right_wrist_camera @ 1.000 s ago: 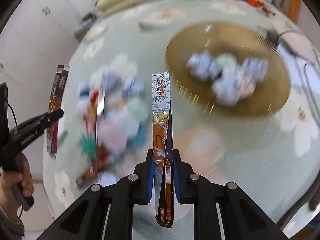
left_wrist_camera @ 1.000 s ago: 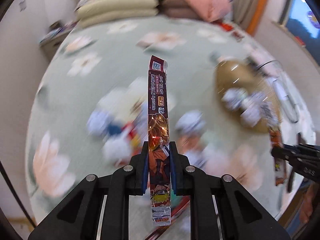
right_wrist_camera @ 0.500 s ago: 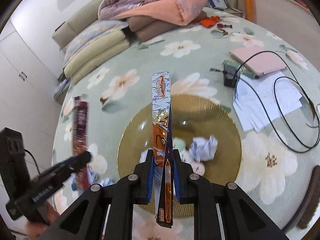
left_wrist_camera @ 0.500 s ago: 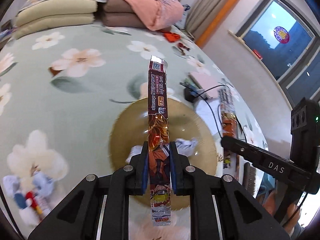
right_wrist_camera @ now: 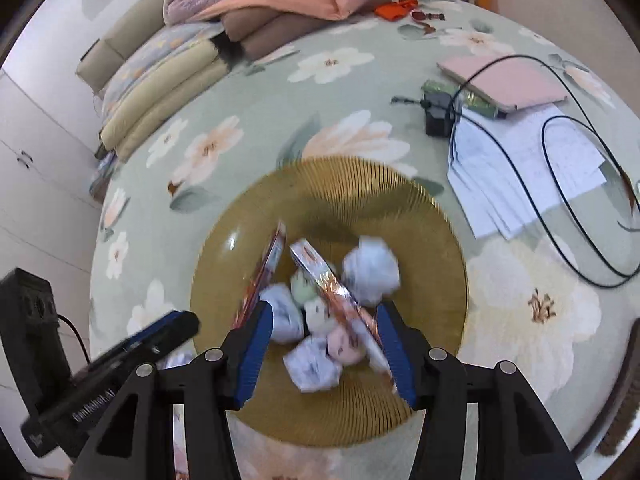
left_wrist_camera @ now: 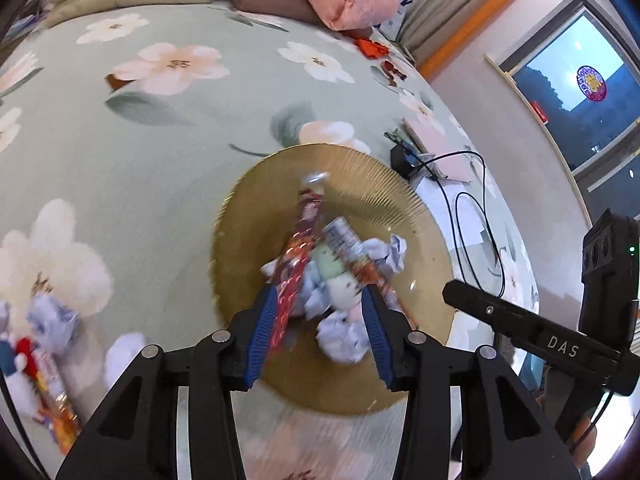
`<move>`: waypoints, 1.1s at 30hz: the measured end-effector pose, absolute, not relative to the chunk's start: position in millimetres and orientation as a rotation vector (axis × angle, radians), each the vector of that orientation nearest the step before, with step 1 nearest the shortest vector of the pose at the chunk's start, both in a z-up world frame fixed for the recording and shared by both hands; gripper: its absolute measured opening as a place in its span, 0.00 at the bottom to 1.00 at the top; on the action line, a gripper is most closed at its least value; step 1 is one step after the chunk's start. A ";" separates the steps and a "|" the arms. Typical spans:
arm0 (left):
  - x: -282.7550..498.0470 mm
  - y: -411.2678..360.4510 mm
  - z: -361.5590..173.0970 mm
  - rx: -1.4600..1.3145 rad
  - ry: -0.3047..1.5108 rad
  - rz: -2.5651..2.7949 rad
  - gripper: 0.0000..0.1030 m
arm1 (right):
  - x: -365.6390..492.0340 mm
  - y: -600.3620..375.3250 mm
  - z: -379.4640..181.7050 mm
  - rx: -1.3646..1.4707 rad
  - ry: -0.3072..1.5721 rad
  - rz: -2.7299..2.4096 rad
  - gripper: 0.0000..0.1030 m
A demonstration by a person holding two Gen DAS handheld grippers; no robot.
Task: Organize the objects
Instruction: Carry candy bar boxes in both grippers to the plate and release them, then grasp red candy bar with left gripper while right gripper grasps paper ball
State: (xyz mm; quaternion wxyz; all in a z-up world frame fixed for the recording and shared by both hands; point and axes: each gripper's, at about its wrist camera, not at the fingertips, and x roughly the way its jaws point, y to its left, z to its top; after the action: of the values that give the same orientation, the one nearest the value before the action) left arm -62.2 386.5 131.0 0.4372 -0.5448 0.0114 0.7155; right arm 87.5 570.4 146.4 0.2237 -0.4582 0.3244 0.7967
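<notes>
A: Since both sets of fingers stand spread over the gold plate (left_wrist_camera: 240, 240), is anything in them?

B: No. At lower left of the left wrist view a few crumpled balls and one foil packet (left_wrist_camera: 52, 392) lie on the flowered bed cover (left_wrist_camera: 120, 152), not yet gathered. Toward the centre, the left hand-held gripper (left_wrist_camera: 318, 340) is wide apart, and a red foil packet (left_wrist_camera: 298, 256) slants just off its left blue pad, blurred, so I can't tell whether it touches.

A: And the other one?

B: In the right wrist view the right hand-held gripper (right_wrist_camera: 324, 344) is equally apart, with a silver-orange packet (right_wrist_camera: 332, 292) lying across the paper balls (right_wrist_camera: 370, 270) heaped mid-plate. The plate looks like the collecting spot, which would explain both tools hanging right above it.

A: Further right?

B: A stack of papers (right_wrist_camera: 528, 168), a black cable and a pink notebook (right_wrist_camera: 504, 80), well apart from the plate
</notes>
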 end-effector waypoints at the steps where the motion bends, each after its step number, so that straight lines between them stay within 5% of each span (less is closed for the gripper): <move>1: -59.8 376.1 133.7 -1.353 0.032 1.786 0.40 | 90.0 566.5 145.9 -1.278 0.902 2.200 0.51; 7: -54.7 304.3 153.8 -1.372 0.025 1.849 0.43 | 99.1 520.4 141.2 -1.376 0.938 2.261 0.51; 9: -59.1 275.3 152.8 -1.446 -0.022 1.864 0.65 | 100.1 503.4 139.7 -1.409 0.946 2.275 0.51; 10: -61.5 263.9 152.8 -1.462 -0.039 1.894 0.66 | 99.6 493.8 138.6 -1.428 0.952 2.281 0.51; 18: -68.0 161.4 144.7 -1.576 -0.128 2.055 0.66 | 84.3 426.4 140.2 -1.546 0.958 2.376 0.51; 28: -15.0 128.0 90.9 -1.654 0.175 1.921 0.64 | 83.8 341.3 93.2 -1.876 0.953 2.335 0.60; 31: 1.4 126.9 70.5 -1.664 0.236 1.853 0.57 | 85.6 311.2 66.0 -2.045 0.895 2.291 0.60; 33: 11.6 125.9 61.2 -1.665 0.236 1.795 0.44 | 88.7 294.4 52.5 -2.114 0.857 2.274 0.60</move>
State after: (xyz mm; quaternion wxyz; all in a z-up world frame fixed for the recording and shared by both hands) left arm 11.6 125.9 61.2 0.3346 -0.6379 0.0903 0.6877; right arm 88.7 294.4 52.5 -0.0399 -0.6558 0.2659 0.7054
